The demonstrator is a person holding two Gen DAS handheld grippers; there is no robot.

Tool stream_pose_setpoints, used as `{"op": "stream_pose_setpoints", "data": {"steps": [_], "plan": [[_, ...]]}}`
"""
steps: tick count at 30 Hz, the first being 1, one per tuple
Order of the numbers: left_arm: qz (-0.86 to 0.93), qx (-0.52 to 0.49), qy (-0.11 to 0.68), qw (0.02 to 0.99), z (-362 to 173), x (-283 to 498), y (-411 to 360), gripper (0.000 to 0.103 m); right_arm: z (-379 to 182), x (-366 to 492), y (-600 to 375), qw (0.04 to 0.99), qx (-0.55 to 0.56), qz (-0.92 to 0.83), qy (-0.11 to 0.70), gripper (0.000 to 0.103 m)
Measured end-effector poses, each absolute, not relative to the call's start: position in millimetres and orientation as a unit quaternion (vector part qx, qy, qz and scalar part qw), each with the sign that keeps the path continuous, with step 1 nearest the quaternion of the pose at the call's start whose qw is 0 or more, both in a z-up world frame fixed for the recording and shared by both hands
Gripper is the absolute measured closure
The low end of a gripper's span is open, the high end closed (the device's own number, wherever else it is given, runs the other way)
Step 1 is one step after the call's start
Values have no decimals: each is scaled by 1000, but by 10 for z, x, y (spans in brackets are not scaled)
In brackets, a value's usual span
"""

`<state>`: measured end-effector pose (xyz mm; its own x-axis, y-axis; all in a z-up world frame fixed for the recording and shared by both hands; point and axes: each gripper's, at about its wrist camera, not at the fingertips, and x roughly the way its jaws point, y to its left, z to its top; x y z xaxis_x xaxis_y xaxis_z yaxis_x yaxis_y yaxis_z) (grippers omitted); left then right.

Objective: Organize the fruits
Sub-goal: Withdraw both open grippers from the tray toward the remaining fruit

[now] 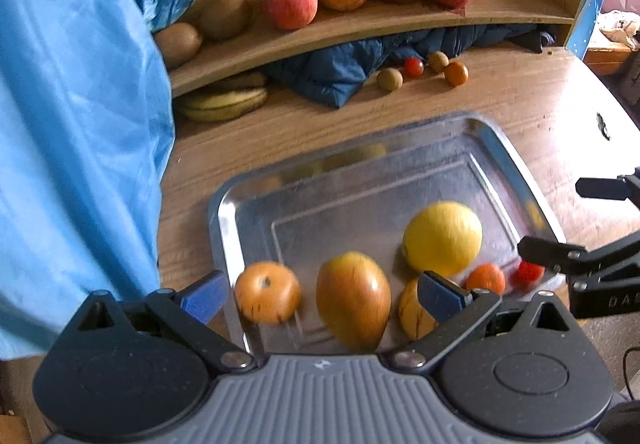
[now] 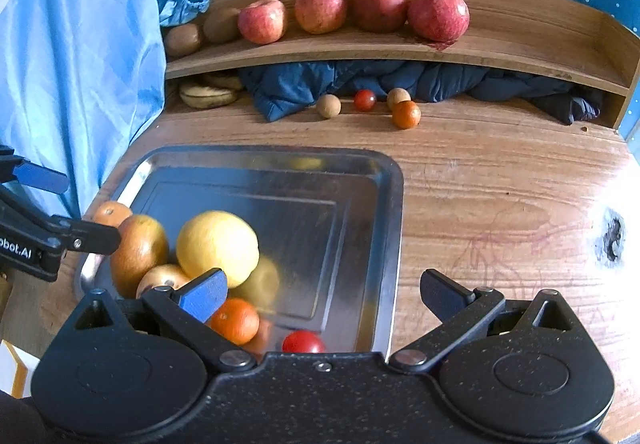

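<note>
Over the tray (image 1: 224,212), both grippers' jaws gape wide, partly hiding blurred fruit.

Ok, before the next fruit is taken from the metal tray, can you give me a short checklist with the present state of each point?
1. Left gripper open and empty: ok.
2. Right gripper open and empty: ok.
3. Fruit remains in the metal tray, for example the yellow fruit: ok.
4. Free space on the wooden shelf to the right of the four apples: ok.
5. The two grippers apart from each other: ok, but close at the tray's corner.
6. Pictures sharp enough for aiming: not ok, the tray fruit is blurred.
</note>
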<state>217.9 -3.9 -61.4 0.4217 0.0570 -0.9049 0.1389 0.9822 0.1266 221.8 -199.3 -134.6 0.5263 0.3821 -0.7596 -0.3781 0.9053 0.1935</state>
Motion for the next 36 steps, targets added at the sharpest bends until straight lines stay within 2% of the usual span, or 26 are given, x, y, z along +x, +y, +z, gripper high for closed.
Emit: {"op": "stream_pose_setpoints", "data": {"steps": [13,24,36], "plan": [[-57,48,531,844,-652,2778,-272,0,-1388,2497,-1992,888,8,182,423,1],[-83,59,525,845,-738,3186,-526,1,-1440,2701,-2071,897,21,143,417,1],[-88,43,531,842,-987,3618,-601,1,-1580,2932,-2067,898,-12,106,427,1]]}}
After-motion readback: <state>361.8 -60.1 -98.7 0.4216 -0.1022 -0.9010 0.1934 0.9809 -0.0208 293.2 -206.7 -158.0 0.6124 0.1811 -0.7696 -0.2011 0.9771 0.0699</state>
